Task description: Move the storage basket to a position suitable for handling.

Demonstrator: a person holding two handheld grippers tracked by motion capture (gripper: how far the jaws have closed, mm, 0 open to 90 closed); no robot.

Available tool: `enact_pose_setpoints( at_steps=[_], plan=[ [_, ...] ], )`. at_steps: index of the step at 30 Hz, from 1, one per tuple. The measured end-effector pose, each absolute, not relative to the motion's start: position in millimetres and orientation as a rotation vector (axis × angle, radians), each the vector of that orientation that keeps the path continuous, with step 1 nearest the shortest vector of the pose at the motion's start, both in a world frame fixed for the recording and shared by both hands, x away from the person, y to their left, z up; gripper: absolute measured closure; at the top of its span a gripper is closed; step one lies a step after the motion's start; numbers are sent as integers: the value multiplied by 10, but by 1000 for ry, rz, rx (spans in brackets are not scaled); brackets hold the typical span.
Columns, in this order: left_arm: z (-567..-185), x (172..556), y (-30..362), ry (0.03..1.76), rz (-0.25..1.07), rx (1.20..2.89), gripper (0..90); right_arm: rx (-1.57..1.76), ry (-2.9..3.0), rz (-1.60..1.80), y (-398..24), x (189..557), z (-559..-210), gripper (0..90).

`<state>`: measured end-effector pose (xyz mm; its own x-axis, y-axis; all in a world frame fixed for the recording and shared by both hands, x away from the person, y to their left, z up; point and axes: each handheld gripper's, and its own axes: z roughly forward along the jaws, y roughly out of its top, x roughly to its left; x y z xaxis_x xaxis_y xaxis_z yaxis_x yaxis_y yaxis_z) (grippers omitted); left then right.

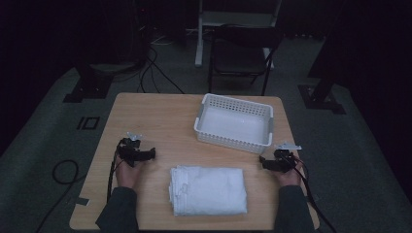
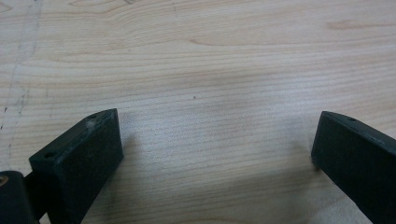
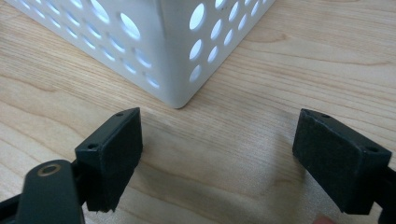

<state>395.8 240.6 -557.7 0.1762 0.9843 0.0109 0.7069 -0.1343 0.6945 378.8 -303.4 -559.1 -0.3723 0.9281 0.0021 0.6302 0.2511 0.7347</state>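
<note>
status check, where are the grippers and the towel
Left gripper and right gripper open, empty. Folded towel flat between them, untouched. Basket behind it, nothing blocking.

towel (image 1: 209, 190): white, plain
basket (image 1: 268, 127): white, walls patterned with rows of round holes
table (image 1: 155, 121): light wood with wavy grain
left gripper (image 1: 151, 154): black
right gripper (image 1: 263, 161): black
sleeves (image 1: 119, 208): dark grey
floor (image 1: 43, 141): grey-green

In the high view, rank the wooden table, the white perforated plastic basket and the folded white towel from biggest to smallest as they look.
1. Light wooden table, plainly the largest.
2. and 3. White perforated plastic basket and folded white towel: these look about alike in spread, and the towel lies nearer the camera, so I won't rank them.
</note>
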Motion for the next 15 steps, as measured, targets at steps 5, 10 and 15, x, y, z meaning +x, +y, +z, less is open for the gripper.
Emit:
enact_pose_setpoints(
  at_steps=[5,10,15],
  plan=[
    [-5576,3948,2406,1588,653,1908,15,1419,2097,913,-3032,3786,-5586,160],
    [-5577,3948,2407,1586,653,1908,15,1430,2100,901,-3025,3778,-5568,184],
    [-5577,3948,2409,1585,652,1909,14,1467,2098,894,-3027,3765,-5510,283]
  ],
)
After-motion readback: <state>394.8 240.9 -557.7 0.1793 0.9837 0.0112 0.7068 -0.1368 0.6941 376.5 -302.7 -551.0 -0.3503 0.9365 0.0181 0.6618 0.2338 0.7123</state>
